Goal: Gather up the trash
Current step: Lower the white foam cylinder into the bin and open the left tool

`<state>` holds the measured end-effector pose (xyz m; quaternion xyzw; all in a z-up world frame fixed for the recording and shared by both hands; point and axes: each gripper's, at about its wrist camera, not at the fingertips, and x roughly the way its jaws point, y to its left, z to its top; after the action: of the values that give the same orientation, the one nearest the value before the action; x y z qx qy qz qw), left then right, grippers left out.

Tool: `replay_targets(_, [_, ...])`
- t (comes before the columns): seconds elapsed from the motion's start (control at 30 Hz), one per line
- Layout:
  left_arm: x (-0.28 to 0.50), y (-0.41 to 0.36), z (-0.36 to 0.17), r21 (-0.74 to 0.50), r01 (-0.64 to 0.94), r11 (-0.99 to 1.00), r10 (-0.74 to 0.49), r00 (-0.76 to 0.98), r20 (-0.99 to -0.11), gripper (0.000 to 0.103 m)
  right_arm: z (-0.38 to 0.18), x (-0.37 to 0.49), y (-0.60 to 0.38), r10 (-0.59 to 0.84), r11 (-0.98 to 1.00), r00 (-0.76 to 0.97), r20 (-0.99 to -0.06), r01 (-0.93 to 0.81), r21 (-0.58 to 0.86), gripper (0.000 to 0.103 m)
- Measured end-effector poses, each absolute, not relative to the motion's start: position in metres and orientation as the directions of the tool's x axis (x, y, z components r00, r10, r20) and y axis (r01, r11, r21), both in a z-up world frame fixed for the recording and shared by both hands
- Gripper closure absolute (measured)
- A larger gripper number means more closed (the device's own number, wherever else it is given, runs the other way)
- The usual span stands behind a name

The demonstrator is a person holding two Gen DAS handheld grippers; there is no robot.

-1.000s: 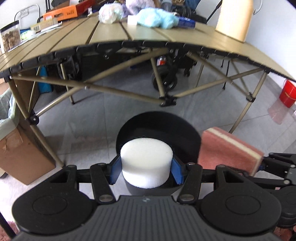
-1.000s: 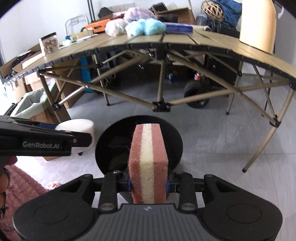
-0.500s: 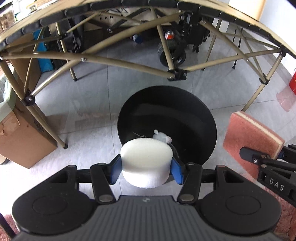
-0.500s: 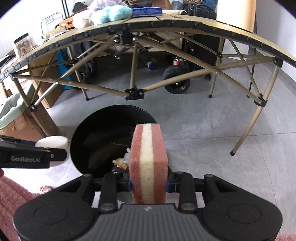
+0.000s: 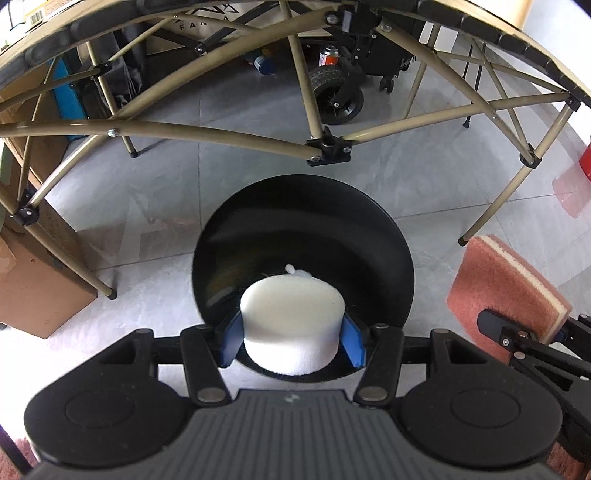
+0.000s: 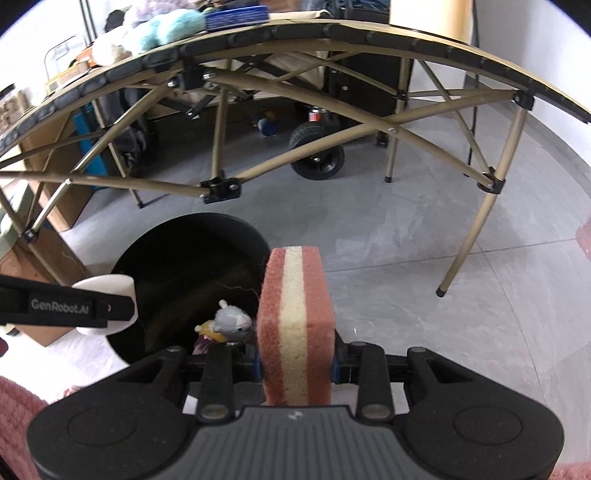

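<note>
Grey tiled floor [image 5: 155,206] fills both wrist views, with a tan folding worktop [image 6: 332,27] on a crossed tube frame arching over it; pale blue and white fluffy items [image 6: 162,27] lie on its top. A brown cardboard box [image 5: 33,295] stands at the left by one worktop leg. A round black bin [image 5: 303,225] stands open on the floor under the worktop's near edge; a small grey plush toy [image 6: 231,320] lies at its bottom. Left tool [image 5: 291,341]: blue pads pressed on both sides of a white foam cylinder [image 5: 291,317], held directly over the bin's near rim. Right tool [image 6: 295,363]: clamped on a pink sponge with a cream middle layer [image 6: 295,325], standing on edge, just right of the bin's rim and over bare floor. In the right wrist view the left tool shows from the side, over the bin's left rim.
</note>
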<state>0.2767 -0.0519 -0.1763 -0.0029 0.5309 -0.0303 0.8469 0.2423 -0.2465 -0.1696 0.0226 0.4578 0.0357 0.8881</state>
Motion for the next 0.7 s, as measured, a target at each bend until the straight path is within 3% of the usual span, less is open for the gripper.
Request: replay_targets(0.7, [0.322,-0.079,-0.203,-0.044,-0.066,0.997,-0.016,0.373,-0.928,0.047,-0.17,0.283,-0.27,0.008,0.993,0.59,-0.808,0.088,0.074,0.073])
